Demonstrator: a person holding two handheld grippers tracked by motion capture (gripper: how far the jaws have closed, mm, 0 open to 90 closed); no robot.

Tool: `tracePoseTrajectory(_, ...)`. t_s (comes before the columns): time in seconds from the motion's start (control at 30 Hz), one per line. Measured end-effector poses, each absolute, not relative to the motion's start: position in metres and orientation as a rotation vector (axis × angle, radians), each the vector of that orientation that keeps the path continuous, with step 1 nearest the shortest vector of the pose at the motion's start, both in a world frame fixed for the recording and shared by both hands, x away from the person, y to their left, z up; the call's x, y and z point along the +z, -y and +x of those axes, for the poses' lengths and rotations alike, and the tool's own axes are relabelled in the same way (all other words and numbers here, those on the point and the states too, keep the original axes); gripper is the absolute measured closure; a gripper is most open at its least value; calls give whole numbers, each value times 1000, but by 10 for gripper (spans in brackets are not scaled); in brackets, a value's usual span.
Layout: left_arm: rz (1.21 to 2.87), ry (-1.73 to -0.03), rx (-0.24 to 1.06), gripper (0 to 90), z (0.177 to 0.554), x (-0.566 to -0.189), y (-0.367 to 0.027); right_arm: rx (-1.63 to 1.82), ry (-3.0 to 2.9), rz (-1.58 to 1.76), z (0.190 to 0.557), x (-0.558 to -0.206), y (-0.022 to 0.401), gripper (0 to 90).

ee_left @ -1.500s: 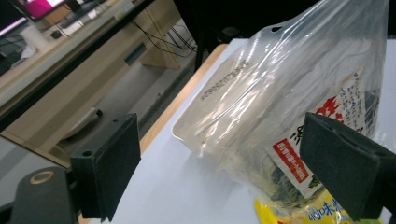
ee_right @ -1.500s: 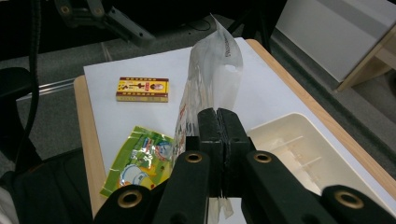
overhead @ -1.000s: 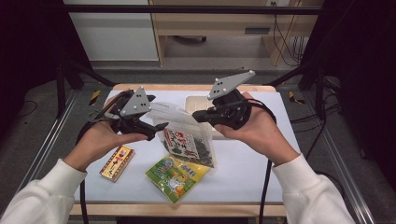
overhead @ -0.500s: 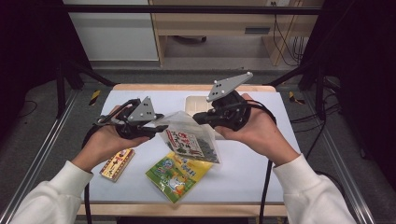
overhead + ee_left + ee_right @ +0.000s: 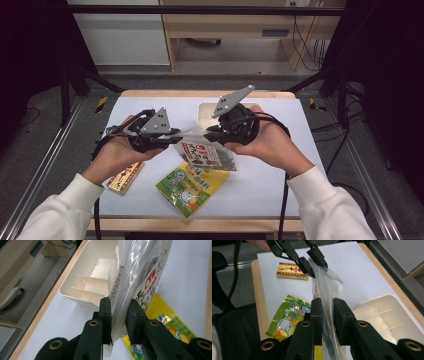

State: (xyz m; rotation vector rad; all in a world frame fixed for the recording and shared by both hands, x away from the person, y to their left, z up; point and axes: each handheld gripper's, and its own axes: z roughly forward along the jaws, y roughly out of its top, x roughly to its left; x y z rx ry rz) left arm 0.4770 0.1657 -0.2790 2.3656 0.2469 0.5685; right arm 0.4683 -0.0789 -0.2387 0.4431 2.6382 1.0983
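Observation:
A clear plastic bag (image 5: pixel 207 152) of dark snacks with a red and green label hangs above the white table (image 5: pixel 280 125), between my two grippers. My left gripper (image 5: pixel 177 140) has just been closing and its pads now pinch the bag's left edge (image 5: pixel 140 270); the left gripper view (image 5: pixel 119 315) shows the film squeezed between them. My right gripper (image 5: pixel 210 135) has just been opening. In the right gripper view (image 5: pixel 327 312) its jaws stand slightly apart, with the thin bag film (image 5: pixel 325 287) running loose between them. The left gripper (image 5: pixel 317 266) shows beyond, clamped on the bag's far corner.
A yellow-green snack packet (image 5: pixel 192 185) lies flat on the table under the bag. A red and yellow flat box (image 5: pixel 125 177) lies near the front left. A white divided tray (image 5: pixel 206 111) sits at the back, behind the grippers.
My left gripper moved in toward the bag and its jaws went from wide open to clamped on the bag's edge. The right hand stayed put, and its jaws parted a little.

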Motion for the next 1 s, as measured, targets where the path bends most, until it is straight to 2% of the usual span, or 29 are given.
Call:
tracePoseTrajectory(0.17,2364,-252,572,757,478,-279,-164,1046,-2631,441,472,-245,67,822)
tracePoseTrajectory(0.2,2353,-245,568,746,478,-279,-165,1063,-2641,440,473,-245,69,879)
tracePoseTrajectory(0.3,2337,-233,577,718,478,-280,-163,1074,-2642,456,474,-245,71,881)
tracePoseTrajectory(0.37,2281,-236,578,611,479,-279,-163,1099,-2652,457,475,-246,77,884)
tracePoseTrajectory(0.4,2216,-270,598,458,479,-274,-164,1120,-2649,472,477,-245,83,885)
tracePoseTrajectory(0.53,2131,-311,597,287,476,-265,-166,1176,-2611,529,477,-242,101,886)
tracePoseTrajectory(0.77,2107,-430,615,204,466,-261,-177,1265,-2544,648,480,-233,139,887)
tracePoseTrajectory(1.0,2133,-580,630,156,456,-304,-200,1351,-2430,740,488,-211,174,887)
